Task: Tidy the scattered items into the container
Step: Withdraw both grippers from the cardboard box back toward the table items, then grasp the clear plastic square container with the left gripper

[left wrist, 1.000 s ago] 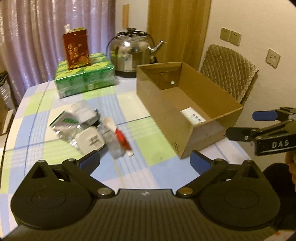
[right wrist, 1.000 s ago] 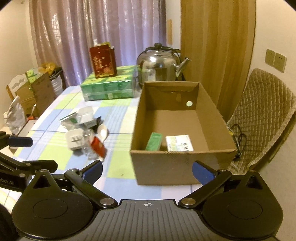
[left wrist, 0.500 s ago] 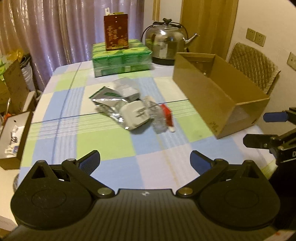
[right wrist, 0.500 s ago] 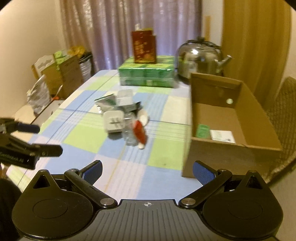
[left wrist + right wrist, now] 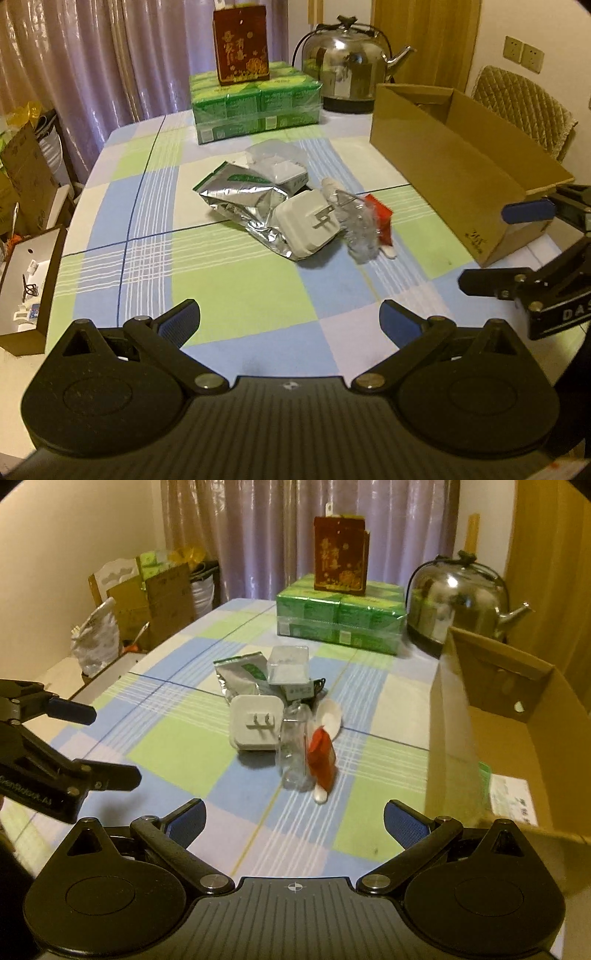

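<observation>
Right wrist view: the cardboard box [image 5: 517, 716] holds a few items; the pile [image 5: 288, 720] remains on the table [image 5: 177, 753]. Both the left gripper [image 5: 290, 319] and right gripper [image 5: 293, 818] are spread wide and carry nothing.

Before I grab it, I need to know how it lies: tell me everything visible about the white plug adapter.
The white plug adapter is a rounded square block of matt plastic. It lies tilted, its metal prongs facing up. It rests against the crumpled foil pouch at the near edge of the pile, with a clear plastic wrapper touching its side.
</observation>
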`<action>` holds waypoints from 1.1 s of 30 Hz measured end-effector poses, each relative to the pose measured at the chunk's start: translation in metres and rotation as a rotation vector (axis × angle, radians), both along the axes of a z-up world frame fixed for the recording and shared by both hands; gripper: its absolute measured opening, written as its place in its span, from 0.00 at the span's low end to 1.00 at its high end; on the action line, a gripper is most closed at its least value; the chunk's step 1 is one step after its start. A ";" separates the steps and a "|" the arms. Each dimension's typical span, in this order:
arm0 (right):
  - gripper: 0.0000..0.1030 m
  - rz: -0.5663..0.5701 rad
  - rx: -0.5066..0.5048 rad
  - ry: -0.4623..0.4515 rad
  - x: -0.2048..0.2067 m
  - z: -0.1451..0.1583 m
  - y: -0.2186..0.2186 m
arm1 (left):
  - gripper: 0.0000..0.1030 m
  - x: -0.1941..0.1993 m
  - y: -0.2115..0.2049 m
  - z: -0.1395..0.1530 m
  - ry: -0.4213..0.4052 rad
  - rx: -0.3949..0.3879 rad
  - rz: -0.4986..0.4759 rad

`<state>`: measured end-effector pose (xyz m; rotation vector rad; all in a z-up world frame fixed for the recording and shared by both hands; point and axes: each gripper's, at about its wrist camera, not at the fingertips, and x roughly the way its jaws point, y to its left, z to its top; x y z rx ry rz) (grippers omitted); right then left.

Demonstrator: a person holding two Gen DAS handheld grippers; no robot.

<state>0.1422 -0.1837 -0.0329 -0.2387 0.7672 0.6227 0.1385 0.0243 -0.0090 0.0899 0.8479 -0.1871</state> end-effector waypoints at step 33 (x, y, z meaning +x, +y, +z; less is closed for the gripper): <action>0.43 0.073 -0.027 -0.024 0.048 -0.061 0.037 | 0.99 0.056 0.013 -0.053 0.060 -0.139 0.088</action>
